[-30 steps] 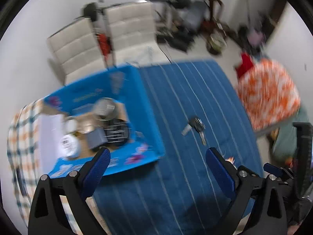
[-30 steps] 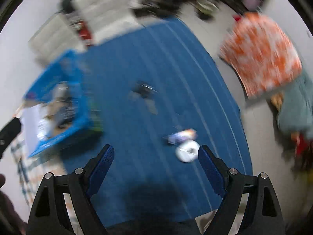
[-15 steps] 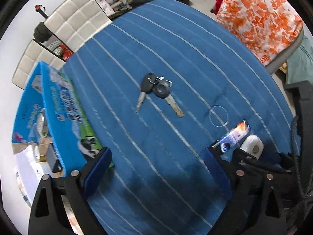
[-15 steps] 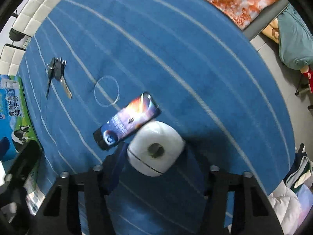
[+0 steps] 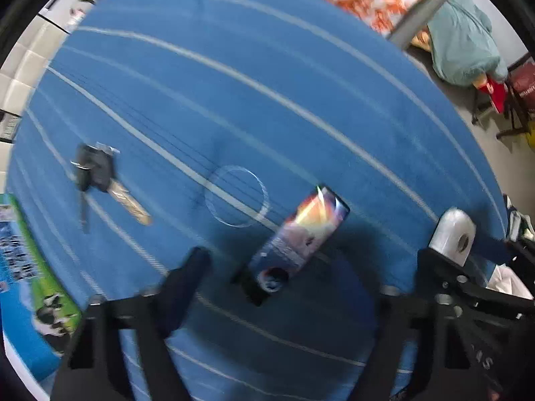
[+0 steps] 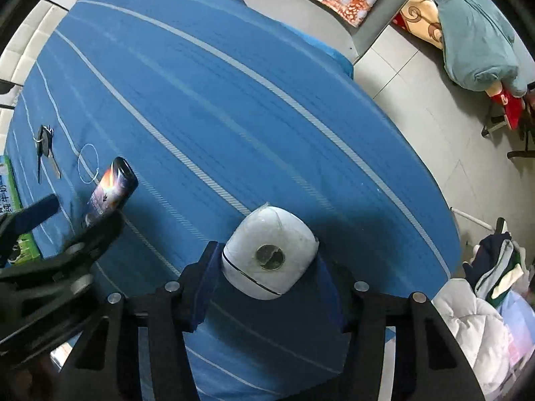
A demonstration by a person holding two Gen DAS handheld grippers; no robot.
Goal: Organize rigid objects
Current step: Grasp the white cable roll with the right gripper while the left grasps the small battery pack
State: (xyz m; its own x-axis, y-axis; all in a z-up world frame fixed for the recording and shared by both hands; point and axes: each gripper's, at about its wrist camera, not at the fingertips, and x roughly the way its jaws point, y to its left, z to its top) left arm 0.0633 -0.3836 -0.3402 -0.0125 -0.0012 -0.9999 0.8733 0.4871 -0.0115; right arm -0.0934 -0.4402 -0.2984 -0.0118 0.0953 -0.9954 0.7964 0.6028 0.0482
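Blue white-striped tablecloth (image 6: 254,107) covers the table; grey tiled floor off its edge. Right gripper (image 6: 267,272) points down, blue pads pressing both sides of a white rounded plastic device with a grey round disc on top (image 6: 269,255), standing on the cloth. Left gripper (image 5: 287,274) is closing around a flat dark phone with a colourful lit screen (image 5: 301,234) lying on the cloth between its jaws, pads not touching yet. Black-headed key bunch (image 5: 97,177) lies well apart, near a blue printed carton (image 5: 23,287) at the cloth's edge.
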